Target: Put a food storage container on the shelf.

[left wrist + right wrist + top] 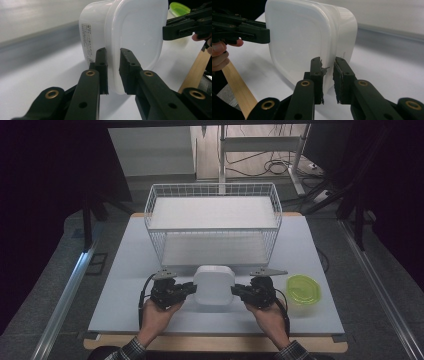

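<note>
1. My left gripper (191, 288) has its fingers (102, 65) clamped on the left rim of the white container (214, 284).
2. My right gripper (235, 292) pinches the opposite rim.
3. I see the container near the bench's (125, 285) front edge, centred, before the wire basket (213, 227).
</note>
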`<action>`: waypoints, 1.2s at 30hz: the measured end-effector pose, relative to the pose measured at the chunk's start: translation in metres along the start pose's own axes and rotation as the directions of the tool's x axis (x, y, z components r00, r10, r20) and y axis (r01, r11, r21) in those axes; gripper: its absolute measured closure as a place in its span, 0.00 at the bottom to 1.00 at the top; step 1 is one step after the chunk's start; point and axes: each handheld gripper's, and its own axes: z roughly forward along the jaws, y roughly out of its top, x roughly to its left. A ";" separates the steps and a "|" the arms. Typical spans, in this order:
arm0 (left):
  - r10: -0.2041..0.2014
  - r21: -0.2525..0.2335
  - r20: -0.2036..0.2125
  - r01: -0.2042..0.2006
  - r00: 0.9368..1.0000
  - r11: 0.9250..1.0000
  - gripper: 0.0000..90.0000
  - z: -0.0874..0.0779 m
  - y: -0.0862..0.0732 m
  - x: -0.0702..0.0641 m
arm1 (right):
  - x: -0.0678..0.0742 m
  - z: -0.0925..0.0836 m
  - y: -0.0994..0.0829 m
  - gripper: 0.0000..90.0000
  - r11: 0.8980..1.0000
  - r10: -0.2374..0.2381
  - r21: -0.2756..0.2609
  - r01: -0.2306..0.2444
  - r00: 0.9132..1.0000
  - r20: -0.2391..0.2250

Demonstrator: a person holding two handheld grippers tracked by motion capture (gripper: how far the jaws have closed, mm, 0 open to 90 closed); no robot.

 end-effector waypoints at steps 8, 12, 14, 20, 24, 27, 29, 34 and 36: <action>0.023 -0.029 -0.008 -0.023 1.000 0.999 0.87 -0.011 0.011 -0.001 | 0.006 -0.009 0.013 0.87 0.997 -0.053 -0.050 0.052 0.999 -0.014; 0.034 -0.048 -0.011 -0.035 0.999 0.998 0.87 -0.016 0.019 -0.004 | 0.011 -0.017 0.022 0.88 0.991 -0.089 -0.099 0.088 0.996 -0.007; 0.042 -0.056 -0.013 -0.042 0.999 0.998 0.87 -0.018 0.022 -0.005 | 0.012 -0.021 0.025 0.88 0.989 -0.098 -0.114 0.097 0.995 -0.008; 0.065 -0.085 -0.020 -0.067 0.998 0.994 0.87 -0.025 0.037 -0.009 | 0.014 -0.030 0.037 0.88 0.983 -0.114 -0.142 0.113 0.993 0.001; 0.082 -0.106 -0.026 -0.084 0.996 0.991 0.87 -0.031 0.049 -0.013 | 0.016 -0.037 0.048 0.88 0.979 -0.123 -0.163 0.122 0.992 0.005; 0.090 -0.116 -0.031 -0.093 0.995 0.989 0.87 -0.035 0.057 -0.015 | 0.017 -0.042 0.055 0.88 0.977 -0.129 -0.173 0.128 0.992 0.004; 0.091 -0.122 -0.031 -0.094 0.995 0.988 0.87 -0.037 0.062 -0.015 | 0.016 -0.044 0.059 0.88 0.977 -0.126 -0.175 0.123 0.992 -0.002; 0.098 -0.142 -0.034 -0.101 0.995 0.985 0.87 -0.044 0.075 -0.016 | 0.017 -0.048 0.072 0.88 0.976 -0.117 -0.186 0.113 0.993 -0.013; 0.106 -0.150 -0.041 -0.111 0.994 0.983 0.87 -0.047 0.080 -0.017 | 0.017 -0.050 0.079 0.88 0.974 -0.122 -0.192 0.118 0.992 -0.009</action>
